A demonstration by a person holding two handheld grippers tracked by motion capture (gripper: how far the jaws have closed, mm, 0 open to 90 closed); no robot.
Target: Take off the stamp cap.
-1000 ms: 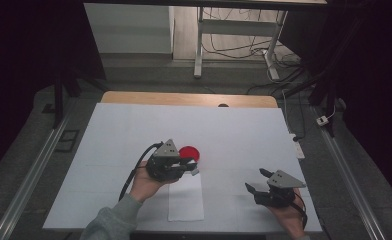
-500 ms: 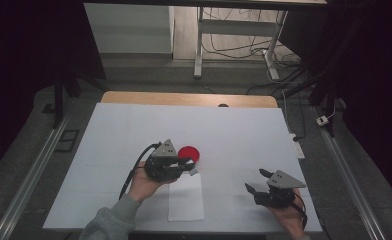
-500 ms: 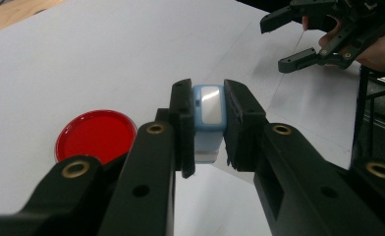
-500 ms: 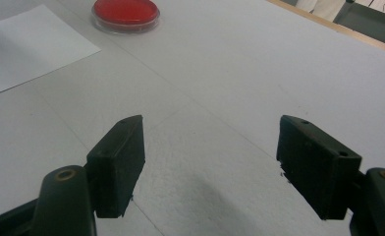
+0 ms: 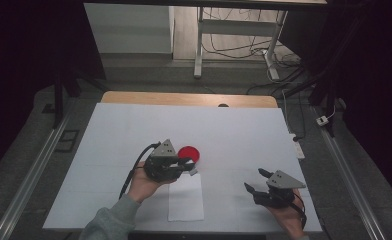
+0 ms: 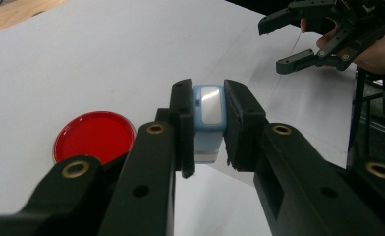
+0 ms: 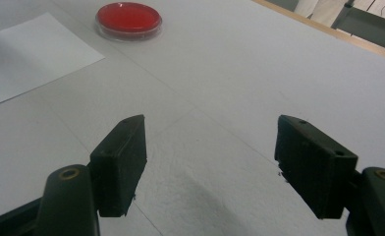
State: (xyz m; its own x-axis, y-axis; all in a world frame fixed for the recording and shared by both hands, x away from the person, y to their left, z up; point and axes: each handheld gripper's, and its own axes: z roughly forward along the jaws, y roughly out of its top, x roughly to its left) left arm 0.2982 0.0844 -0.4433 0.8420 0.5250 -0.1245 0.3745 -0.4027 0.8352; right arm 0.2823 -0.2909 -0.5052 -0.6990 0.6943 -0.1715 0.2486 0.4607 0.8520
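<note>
Beside the red dish (image 5: 188, 153), my left hand-held gripper (image 6: 206, 125) still clamps the small blue block (image 6: 208, 105). Nothing has shifted in 1 second. My right hand-held gripper (image 7: 210, 160) waits open over the bench (image 5: 264, 140).

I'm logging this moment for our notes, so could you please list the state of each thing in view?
left gripper: shut on the light blue block, held above the table
light blue block: clamped between the jaws
right gripper: open, holding nothing, low over the table
red dish: flat on the table, untouched
white paper sheet: lying flat near the front edge
</note>
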